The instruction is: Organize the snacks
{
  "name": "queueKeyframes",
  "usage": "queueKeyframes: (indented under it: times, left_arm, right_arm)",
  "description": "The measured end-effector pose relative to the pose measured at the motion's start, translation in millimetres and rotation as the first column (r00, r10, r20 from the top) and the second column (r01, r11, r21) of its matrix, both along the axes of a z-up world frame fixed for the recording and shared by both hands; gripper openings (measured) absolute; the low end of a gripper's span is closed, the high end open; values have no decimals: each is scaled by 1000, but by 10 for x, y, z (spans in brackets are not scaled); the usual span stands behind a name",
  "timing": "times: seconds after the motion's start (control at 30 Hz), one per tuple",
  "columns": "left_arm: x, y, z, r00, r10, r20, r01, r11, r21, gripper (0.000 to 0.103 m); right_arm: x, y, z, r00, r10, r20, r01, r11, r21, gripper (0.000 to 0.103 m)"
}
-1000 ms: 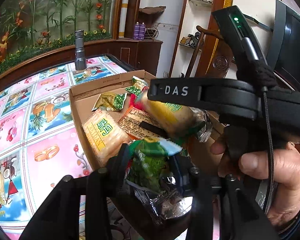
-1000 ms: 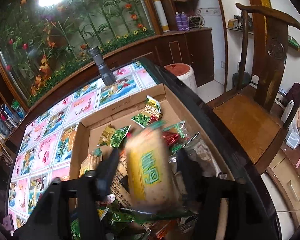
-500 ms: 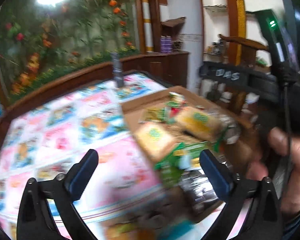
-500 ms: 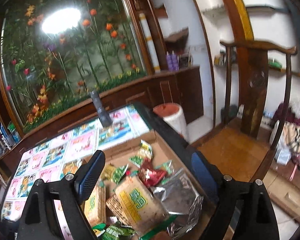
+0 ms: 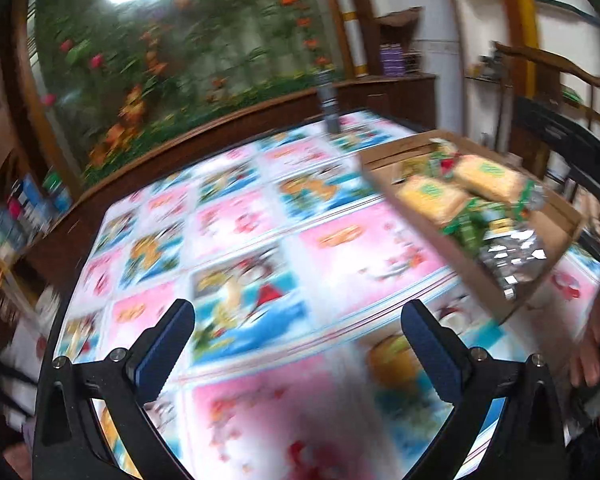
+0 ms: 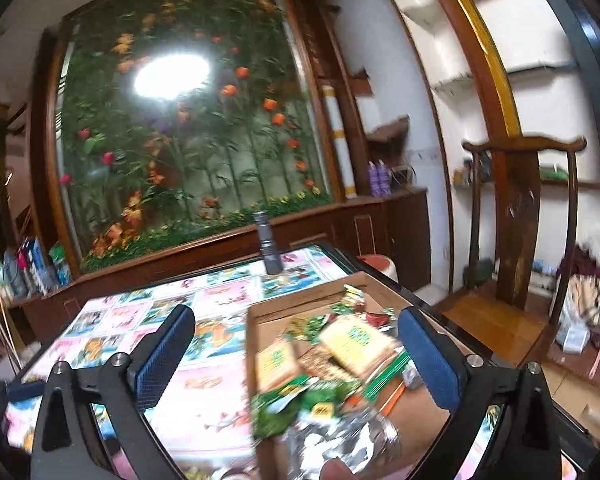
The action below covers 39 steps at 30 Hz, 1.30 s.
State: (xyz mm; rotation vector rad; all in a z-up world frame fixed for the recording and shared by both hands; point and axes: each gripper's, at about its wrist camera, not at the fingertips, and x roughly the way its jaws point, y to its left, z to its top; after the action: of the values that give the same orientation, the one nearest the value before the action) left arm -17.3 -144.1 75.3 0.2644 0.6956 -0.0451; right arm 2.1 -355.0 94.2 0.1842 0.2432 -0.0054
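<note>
Snacks sit piled in a shallow cardboard box (image 6: 380,280) at the table's right edge: two yellow cracker packs (image 6: 356,340) with green labels, green pea packets (image 6: 296,400), a red wrapper (image 6: 376,318), crumpled silver foil bag (image 6: 332,440) nearest. Print on the wrappers is blurred, unreadable. Left gripper (image 5: 298,350) has just been opening, jaws wide, nothing between them, over bare tablecloth (image 5: 240,220). Right gripper (image 6: 296,350) has also just been opening, wide, pads clear of the packs seen between them. Box's near corner is cut off. Grey flashlight (image 6: 268,246) stands upright at the far edge. Floral mural (image 6: 180,140) behind, wooden chair (image 6: 516,240) right.
</note>
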Motion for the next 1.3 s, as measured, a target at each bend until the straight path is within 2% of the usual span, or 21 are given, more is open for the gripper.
queueKeyframes:
  times: [0.13, 0.23, 0.4, 0.6, 0.73, 0.83, 1.07, 1.3]
  left_arm:
    - [-49, 266, -52, 996, 85, 10, -85, 994, 68, 103]
    - [-71, 492, -108, 993, 120, -14, -120, 991, 56, 103]
    - [-130, 773, -202, 986, 169, -16, -167, 984, 63, 103]
    - [-130, 946, -269, 980, 199, -26, -198, 979, 40, 103]
    - [-131, 937, -234, 984, 176, -25, -176, 984, -1, 103]
    - [-194, 847, -186, 989, 145, 14, -145, 989, 3, 103]
    - [-298, 727, -125, 996, 75, 57, -75, 997, 3, 103]
    - [-309, 708, -120, 996, 67, 57, -67, 998, 3, 103]
  right_arm:
    - [-127, 264, -21, 997, 72, 5, -72, 997, -37, 102]
    - [-122, 436, -90, 993, 112, -26, -113, 993, -40, 102]
    - [-142, 755, -139, 985, 166, -44, -170, 979, -108, 102]
    - [-142, 970, -213, 980, 191, -61, -198, 973, -122, 102]
    - [-161, 958, -213, 989, 143, -34, -146, 980, -134, 102]
    - [-185, 859, -185, 995, 96, -4, -96, 990, -99, 102]
    - [-109, 764, -194, 998, 52, -46, -55, 996, -67, 102]
    - [-92, 773, -221, 996, 55, -75, -60, 996, -69, 102]
